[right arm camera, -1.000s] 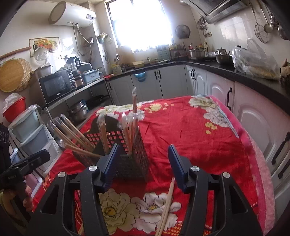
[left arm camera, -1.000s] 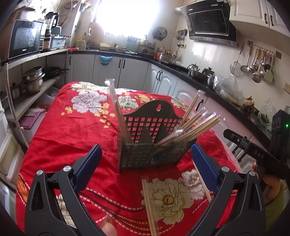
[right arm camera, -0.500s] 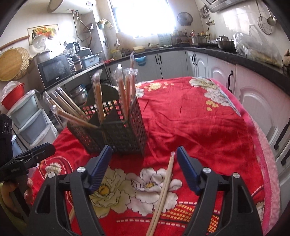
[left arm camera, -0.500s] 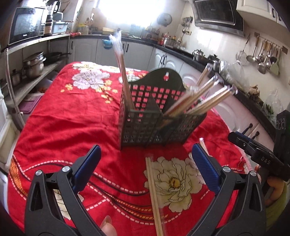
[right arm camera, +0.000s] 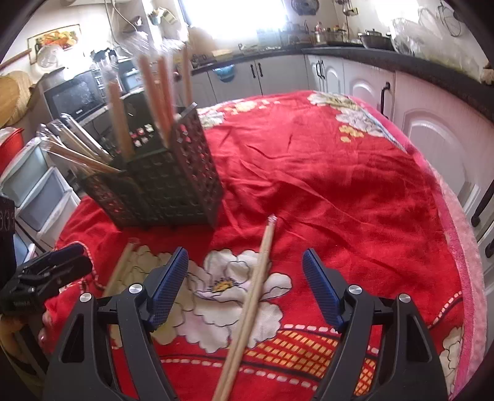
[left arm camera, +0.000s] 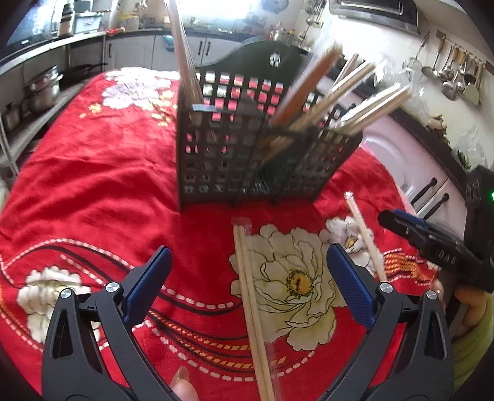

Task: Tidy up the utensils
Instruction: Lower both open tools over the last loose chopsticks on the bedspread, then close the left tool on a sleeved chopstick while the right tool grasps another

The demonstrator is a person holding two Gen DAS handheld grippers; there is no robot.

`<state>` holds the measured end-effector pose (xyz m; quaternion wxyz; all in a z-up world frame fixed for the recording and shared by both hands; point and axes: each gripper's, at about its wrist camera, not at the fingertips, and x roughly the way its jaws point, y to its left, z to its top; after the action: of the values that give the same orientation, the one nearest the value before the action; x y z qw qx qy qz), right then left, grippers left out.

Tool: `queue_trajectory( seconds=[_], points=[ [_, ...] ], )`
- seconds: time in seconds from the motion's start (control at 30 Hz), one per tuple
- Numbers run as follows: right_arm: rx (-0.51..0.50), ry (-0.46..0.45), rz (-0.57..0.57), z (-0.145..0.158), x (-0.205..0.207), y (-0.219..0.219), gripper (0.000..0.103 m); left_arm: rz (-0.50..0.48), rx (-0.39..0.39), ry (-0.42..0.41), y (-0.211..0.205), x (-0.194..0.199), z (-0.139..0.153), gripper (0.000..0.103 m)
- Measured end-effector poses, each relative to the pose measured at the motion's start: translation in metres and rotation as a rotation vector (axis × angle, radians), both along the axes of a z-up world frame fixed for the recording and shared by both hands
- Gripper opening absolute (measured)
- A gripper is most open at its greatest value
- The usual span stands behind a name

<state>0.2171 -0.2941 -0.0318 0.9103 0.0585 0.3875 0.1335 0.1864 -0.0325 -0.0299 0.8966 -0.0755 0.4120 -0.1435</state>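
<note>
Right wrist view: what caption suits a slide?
Open right tool hovering over wrapped chopsticks on the red tablecloth, beside the utensil basket.

Bright window point(right arm camera: 234, 15), white cabinets point(right arm camera: 429, 129), red tablecloth point(right arm camera: 339, 172)

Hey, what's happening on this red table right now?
A person holds tongs in each hand over a red floral tablecloth. Both are open and empty: the left tongs straddle one wrapped chopstick pair, the right tongs another. The black utensil basket already holds several pairs.
</note>
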Motion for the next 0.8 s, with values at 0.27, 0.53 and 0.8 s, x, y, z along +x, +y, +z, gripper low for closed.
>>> queue_trajectory(
  seconds=[0.27, 0.53, 0.8],
  points=[
    [-0.045, 0.088, 0.017, -0.021, 0.033, 0.001, 0.065, -0.007, -0.037, 0.092, -0.006, 0.016, -0.025, 0.071],
    [-0.095, 0.145, 0.023, -0.034, 0.061, 0.009, 0.046, -0.01, -0.012, 0.111, -0.017, 0.038, -0.032, 0.05],
    [-0.092, 0.144, 0.027, -0.033, 0.063, 0.008, 0.011, 0.025, 0.021, 0.113, -0.01, 0.052, -0.034, 0.012]
  ],
)
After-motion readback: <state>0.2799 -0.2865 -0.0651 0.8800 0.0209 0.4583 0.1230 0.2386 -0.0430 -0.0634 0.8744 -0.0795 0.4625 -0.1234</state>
